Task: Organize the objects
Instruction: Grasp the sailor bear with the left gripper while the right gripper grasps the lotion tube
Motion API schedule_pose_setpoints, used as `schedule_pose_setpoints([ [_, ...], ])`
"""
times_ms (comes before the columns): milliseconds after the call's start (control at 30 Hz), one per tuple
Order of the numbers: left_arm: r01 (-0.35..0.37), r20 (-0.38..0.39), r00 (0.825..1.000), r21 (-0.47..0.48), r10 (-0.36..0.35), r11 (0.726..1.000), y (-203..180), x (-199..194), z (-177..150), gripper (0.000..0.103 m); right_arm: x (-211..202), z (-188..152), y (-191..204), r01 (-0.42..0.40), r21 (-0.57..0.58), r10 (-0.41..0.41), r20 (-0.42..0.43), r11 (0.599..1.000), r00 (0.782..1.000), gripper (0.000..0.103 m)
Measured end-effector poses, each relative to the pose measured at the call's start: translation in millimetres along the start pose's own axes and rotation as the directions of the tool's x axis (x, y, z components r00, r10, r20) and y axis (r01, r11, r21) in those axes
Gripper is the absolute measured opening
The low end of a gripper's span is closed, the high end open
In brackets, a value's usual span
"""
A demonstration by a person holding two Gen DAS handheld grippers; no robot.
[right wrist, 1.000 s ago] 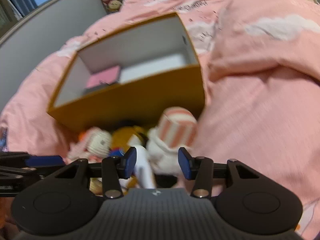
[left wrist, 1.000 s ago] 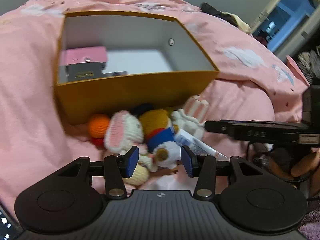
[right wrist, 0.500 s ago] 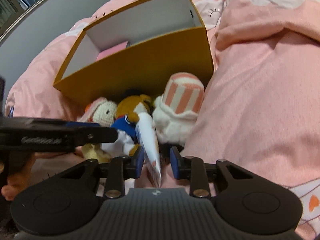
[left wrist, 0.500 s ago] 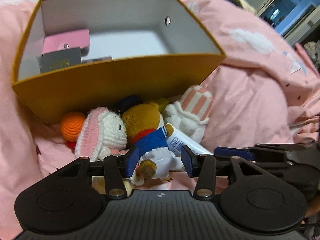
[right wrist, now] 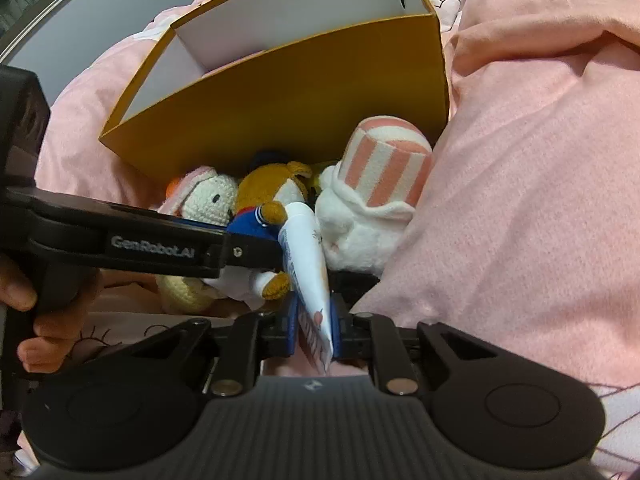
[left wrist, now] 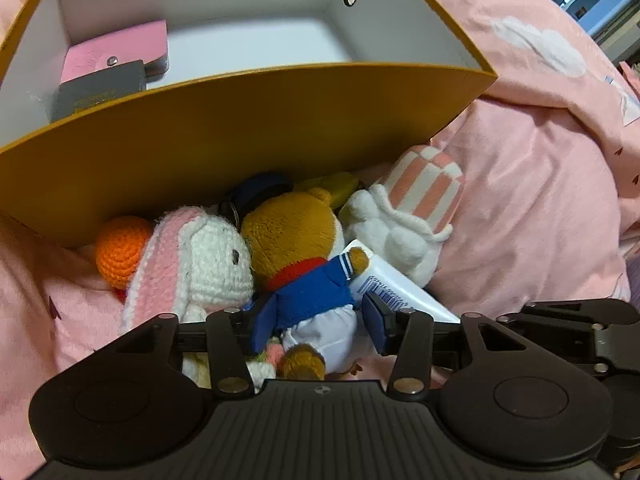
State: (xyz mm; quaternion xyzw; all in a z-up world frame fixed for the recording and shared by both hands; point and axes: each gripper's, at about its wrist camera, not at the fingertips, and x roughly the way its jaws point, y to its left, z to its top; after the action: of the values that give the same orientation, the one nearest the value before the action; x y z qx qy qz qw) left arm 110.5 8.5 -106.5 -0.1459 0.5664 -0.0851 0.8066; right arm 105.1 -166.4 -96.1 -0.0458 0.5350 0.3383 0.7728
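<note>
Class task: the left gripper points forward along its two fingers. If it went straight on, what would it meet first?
Most likely the bear in the blue sailor suit, already between the open fingers of the left gripper. Behind it stands the yellow box, though depth is hard to judge here.

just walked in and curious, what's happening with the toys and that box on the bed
A person with two handheld grippers is tidying a pile of toys lying in front of a yellow box on pink bedding. The right gripper is shut on a white tube. The left gripper is open around the bear in the blue sailor suit. The box already holds a pink case.
</note>
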Motion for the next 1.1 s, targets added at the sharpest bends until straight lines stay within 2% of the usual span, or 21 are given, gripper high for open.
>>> schedule_pose_setpoints([
  [167, 0.006, -0.008, 1.000, 0.011, -0.006, 1.000, 4, 0, -2, 0.055, -11, 7, -2, -0.009, 0.035, 0.009, 0.022, 0.999, 1.000, 0.015],
  [367, 0.019, -0.008, 1.000, 0.012, -0.018, 1.000, 6, -3, -4, 0.059, -43, 23, -11, -0.027, 0.084, 0.016, 0.132, 0.996, 0.991, 0.014],
  [467, 0.001, -0.007, 1.000, 0.041, 0.000, 0.999, 2, 0, -4, 0.064, -50, 32, -10, -0.020, 0.090, 0.004, 0.180, 0.996, 0.984, 0.014],
  [633, -0.044, 0.006, 0.999, 0.080, 0.044, 0.996, -4, 6, -4, 0.065, -51, 44, -6, -0.017, 0.080, -0.001, 0.211, 0.997, 0.977, 0.014],
  [767, -0.051, 0.014, 0.999, 0.076, 0.050, 0.996, 2, 1, -9, 0.050, -49, 51, -1, -0.014, 0.065, 0.000, 0.215, 0.998, 0.977, 0.014],
  [967, 0.019, 0.043, 0.999, 0.010, -0.019, 1.000, 16, -31, -17, 0.045, -58, 60, 5, -0.042, 0.023, 0.035, 0.237, 0.999, 0.971, 0.013],
  [1100, 0.082, 0.076, 0.993, 0.037, -0.085, 0.996, 17, -67, -22, 0.044, -74, 72, 13, -0.040, -0.059, 0.054, 0.258, 0.997, 0.965, 0.013],
])
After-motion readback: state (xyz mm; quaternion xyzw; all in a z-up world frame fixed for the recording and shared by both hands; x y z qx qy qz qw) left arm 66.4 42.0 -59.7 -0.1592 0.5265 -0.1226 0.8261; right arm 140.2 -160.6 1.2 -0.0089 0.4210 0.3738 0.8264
